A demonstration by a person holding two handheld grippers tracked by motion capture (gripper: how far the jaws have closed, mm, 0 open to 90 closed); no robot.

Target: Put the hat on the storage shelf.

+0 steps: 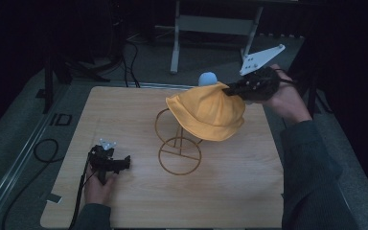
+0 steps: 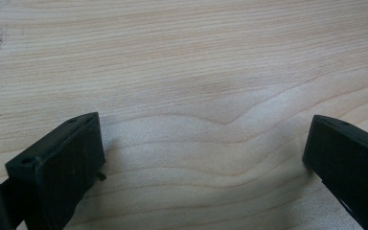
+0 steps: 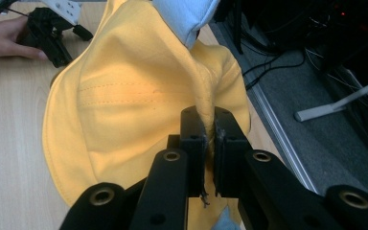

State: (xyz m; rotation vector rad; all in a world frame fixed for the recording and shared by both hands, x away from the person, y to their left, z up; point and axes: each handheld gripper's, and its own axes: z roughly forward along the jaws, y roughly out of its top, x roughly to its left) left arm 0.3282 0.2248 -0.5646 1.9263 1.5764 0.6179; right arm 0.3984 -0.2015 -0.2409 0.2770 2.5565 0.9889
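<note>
Right gripper [image 3: 210,139] pinches yellow hat [image 3: 124,96]; left gripper [image 2: 201,158] gapes over bare table [image 2: 196,57].

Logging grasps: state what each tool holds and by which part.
Right tool: shut on a pinched fold of the yellow hat. Left tool: open over the wooden table, holding nothing.

Dim room, grey floor [image 1: 9,124]

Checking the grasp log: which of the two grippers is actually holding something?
The right gripper: its fingers pinch a fold of the yellow hat. The left gripper rests open over the bare table.
</note>
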